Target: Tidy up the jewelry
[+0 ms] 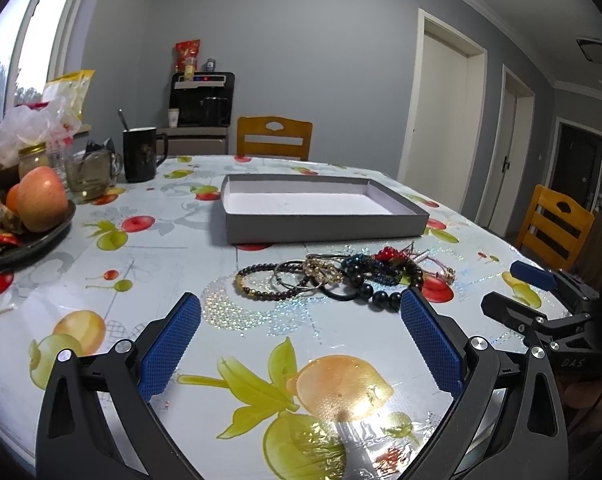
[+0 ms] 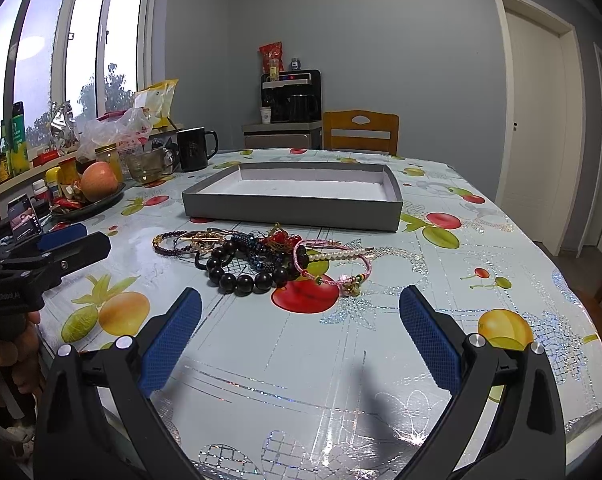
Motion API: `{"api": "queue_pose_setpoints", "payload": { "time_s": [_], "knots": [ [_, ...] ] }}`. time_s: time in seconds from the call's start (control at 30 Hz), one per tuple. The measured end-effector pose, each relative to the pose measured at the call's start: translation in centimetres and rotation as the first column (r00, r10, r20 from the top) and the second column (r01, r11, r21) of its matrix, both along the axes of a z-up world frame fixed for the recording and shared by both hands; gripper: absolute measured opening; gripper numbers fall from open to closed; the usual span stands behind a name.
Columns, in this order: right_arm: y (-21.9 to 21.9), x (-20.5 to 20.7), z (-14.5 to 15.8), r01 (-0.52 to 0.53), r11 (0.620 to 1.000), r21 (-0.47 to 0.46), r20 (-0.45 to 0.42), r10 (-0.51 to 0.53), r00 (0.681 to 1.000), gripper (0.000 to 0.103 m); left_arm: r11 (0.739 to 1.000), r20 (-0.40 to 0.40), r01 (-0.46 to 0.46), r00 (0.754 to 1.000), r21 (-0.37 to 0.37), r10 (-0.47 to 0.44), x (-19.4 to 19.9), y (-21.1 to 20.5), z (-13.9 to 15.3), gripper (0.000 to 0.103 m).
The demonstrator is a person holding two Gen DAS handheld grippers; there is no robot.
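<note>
Right wrist view: jewelry pile (image 2: 261, 260) on the table (image 2: 441, 288), just in front of the empty grey tray (image 2: 293, 210); both claws spread wide, gripping nothing.

Left to right, the pile runs from a thin beaded bracelet (image 2: 169, 242) and wire bangles, through the black bead bracelet (image 2: 241, 278), to a pink cord bracelet (image 2: 337, 264) with pearls. All look light and limp, tangled, likely to drag neighbours along. Big black beads seem hard and slippery; better to pinch the cord between beads, or an outer loop. The left gripper (image 1: 301, 320) faces the pile's near edge; the right gripper (image 2: 301, 316) hangs just short of it, above the table.
</note>
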State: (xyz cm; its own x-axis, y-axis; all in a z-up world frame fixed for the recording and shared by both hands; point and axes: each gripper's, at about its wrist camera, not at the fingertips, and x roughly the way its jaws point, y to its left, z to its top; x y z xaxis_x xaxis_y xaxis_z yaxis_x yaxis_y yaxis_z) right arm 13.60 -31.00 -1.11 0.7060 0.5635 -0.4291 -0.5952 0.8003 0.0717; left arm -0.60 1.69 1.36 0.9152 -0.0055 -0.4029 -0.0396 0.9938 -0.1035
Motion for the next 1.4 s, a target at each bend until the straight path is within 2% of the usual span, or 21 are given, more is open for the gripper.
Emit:
{"api": "queue_pose_setpoints", "payload": {
  "time_s": [1.4],
  "knots": [
    [-0.04, -0.11, 0.11, -0.001, 1.0, 0.002, -0.001, 0.001, 1.0, 0.098, 1.0, -0.02, 0.009, 1.0, 0.002, -0.009, 0.13, -0.45, -0.45, 0.099]
  ]
}}
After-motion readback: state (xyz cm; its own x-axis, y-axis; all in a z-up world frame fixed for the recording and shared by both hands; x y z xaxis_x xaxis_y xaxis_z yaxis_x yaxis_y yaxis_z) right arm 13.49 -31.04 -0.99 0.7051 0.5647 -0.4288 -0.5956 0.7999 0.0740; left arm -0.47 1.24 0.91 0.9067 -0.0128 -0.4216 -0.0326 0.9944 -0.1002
